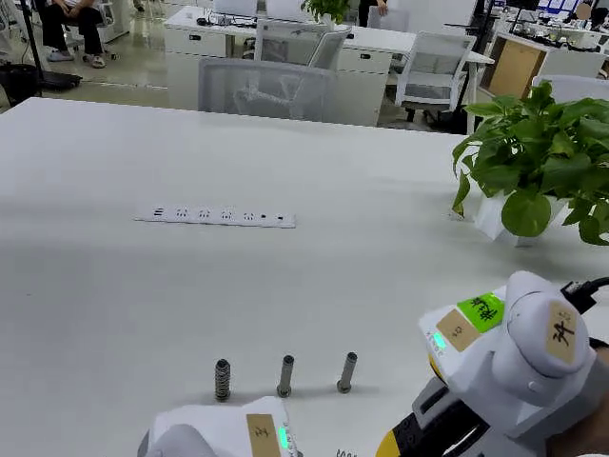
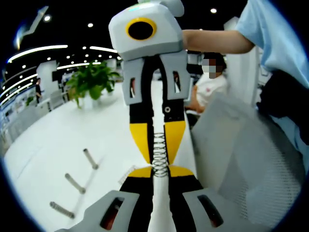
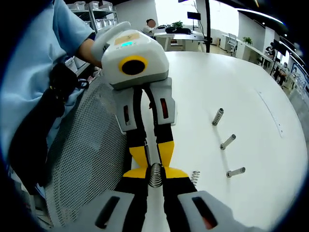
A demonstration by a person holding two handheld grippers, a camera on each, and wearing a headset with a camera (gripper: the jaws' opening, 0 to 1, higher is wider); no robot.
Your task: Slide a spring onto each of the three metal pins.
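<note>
The left gripper (image 2: 159, 170) and the right gripper (image 3: 154, 178) meet tip to tip at the near edge of the white table (image 1: 114, 286). Each has its yellow-tipped jaws pressed together on the same coil spring (image 2: 159, 152). In the left gripper view the spring runs up between the right gripper's jaws, and its lower end is caught at the left gripper's tips. A loose spring (image 3: 195, 176) lies on the table just beside the right gripper's tips. Further out, three metal pins stand in a row. In the head view the left pin (image 1: 223, 380) already wears a spring, while the middle pin (image 1: 285, 375) and the right pin (image 1: 347, 371) are bare. Well beyond them a power strip (image 1: 217, 216) lies flat, and a potted plant (image 1: 538, 157) stands at the table's right side.
</note>
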